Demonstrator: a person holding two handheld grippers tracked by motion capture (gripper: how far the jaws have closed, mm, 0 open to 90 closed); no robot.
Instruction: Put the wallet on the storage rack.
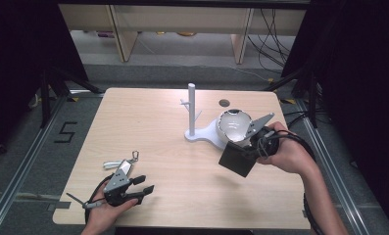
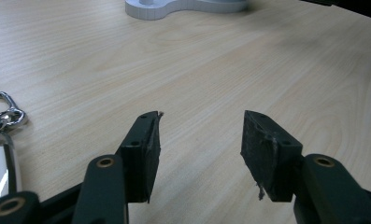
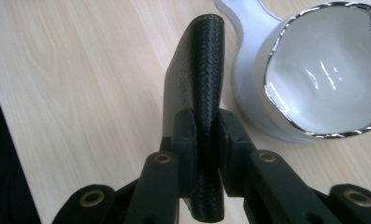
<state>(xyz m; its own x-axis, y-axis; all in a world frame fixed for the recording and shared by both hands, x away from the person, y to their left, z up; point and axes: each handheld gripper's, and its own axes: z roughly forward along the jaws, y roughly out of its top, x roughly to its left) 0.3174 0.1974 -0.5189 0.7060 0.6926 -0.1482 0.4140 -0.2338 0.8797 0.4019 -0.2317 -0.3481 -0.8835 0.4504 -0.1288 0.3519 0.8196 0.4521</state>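
— On the pale wooden table [image 1: 172, 161], what lies leftmost?
— A keyring [image 1: 121, 162], beside the left gripper [image 1: 142, 187], jaws wide, nothing between.
— And rightward?
— A white stand [image 1: 192, 110], a bowl [image 1: 233, 125], then the right gripper [image 3: 206, 140] clamping a black woven-leather wallet [image 3: 199, 70] above the table.

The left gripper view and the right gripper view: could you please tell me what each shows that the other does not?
The left gripper view alone has the left tool open over bare wood, with a metal key chain at its left edge. The right gripper view alone has the right tool shut on a black wallet, beside a white bowl with a silver rim. Both take in the light wooden table and part of the white stand base.
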